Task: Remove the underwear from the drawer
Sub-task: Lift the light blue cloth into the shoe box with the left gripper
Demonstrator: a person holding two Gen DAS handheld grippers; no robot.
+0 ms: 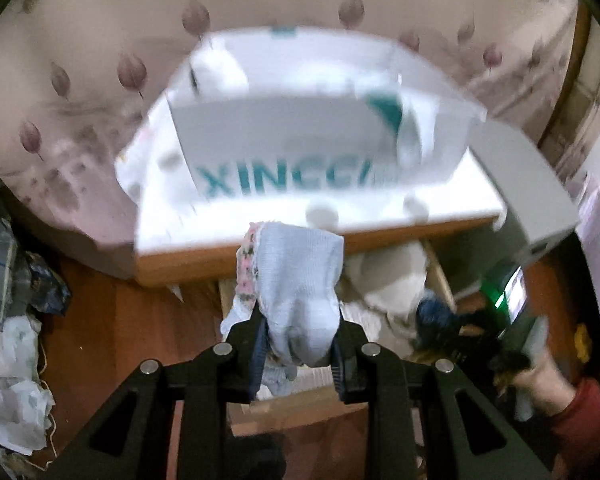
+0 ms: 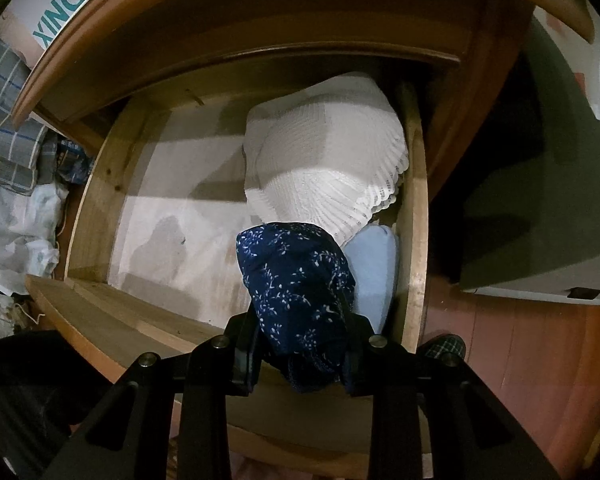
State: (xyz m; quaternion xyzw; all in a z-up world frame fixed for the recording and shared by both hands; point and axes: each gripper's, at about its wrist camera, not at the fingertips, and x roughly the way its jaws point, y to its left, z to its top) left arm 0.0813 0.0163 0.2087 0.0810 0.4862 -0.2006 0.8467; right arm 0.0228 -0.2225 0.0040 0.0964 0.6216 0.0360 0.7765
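The left gripper (image 1: 298,336) is clenched on pale blue underwear (image 1: 300,280), the right gripper (image 2: 300,344) on navy floral underwear (image 2: 298,284) — soft, light, floppy cloth, best pinched at a bunched fold.

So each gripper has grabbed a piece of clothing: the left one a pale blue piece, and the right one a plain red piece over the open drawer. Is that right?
Not quite. The right gripper is shut on a dark blue piece with small white flowers, not a plain red one, as the right wrist view shows. The rest holds: the left gripper grips the pale blue piece, and the drawer is open.
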